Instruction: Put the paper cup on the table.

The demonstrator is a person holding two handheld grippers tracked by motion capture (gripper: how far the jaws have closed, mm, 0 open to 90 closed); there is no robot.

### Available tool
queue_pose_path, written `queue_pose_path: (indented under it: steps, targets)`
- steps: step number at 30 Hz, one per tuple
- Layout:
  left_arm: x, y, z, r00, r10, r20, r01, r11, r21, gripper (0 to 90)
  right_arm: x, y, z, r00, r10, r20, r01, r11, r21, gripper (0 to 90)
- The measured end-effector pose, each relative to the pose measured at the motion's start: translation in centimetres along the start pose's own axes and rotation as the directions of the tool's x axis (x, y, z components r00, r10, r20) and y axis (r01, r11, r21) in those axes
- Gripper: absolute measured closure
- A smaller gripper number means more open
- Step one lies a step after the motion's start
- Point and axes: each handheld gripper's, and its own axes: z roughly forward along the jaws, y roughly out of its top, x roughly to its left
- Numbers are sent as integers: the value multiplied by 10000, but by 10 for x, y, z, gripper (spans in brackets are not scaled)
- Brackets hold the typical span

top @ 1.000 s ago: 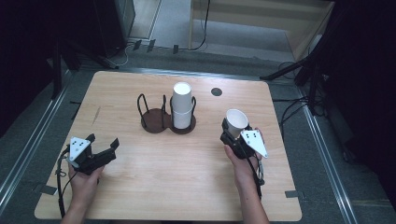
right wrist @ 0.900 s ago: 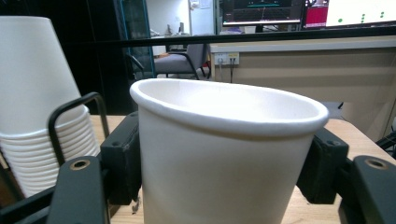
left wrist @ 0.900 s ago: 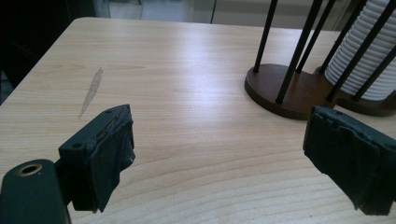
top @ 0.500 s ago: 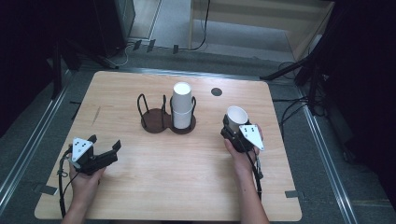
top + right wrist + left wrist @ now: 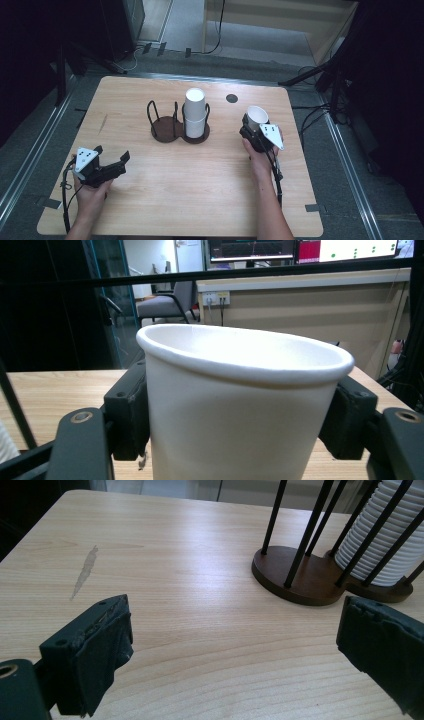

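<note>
right gripper [image 5: 252, 127] is clamped on a white paper cup [image 5: 257, 116], held upright just right of the cup rack [image 5: 176, 126], w/ the pads pressed on both sides of the cup wall. left gripper [image 5: 119, 162] sits low near the table's front left, well apart from the rack; its jaws have just been opening and stand wide w/ nothing between them.

the rack is a dark wood double base w/ black wire posts: its right bay holds a stack of cups [image 5: 195, 112], its left bay looks free.

risks, as i judge them: the cup is thin paper, so too hard a squeeze could dent it or make it pop out. if it goes to a rack bay, the rim could catch a post and tip the rack, or nudge the stack.

the table [image 5: 200, 200] is pale wood w/ a faint scuff [image 5: 85, 570] left of the rack and a dark round spot [image 5: 231, 98] behind it. the floor around is grey, w/ cables, and the room is dim.
</note>
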Motion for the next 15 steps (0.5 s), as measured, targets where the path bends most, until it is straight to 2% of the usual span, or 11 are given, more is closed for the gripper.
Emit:
queue_pose_path:
  steps: [7, 12, 15]
  targets:
    - [0, 0, -1, 10000, -41, 50, 41, 10000, -30, 6, 1, -5, 8, 10000, -49, -40, 50, 9996, 261, 272]
    - [1, 0, -1, 9998, -172, 98, 172, 9998, -26, 6, -3, -8, 11, 9990, 427, 112, -433, 9975, 550, 267]
    - [2, 0, -1, 9998, -188, 115, 188, 9998, -25, 6, -4, -10, 14, 9995, 294, 144, -305, 9962, 814, 259]
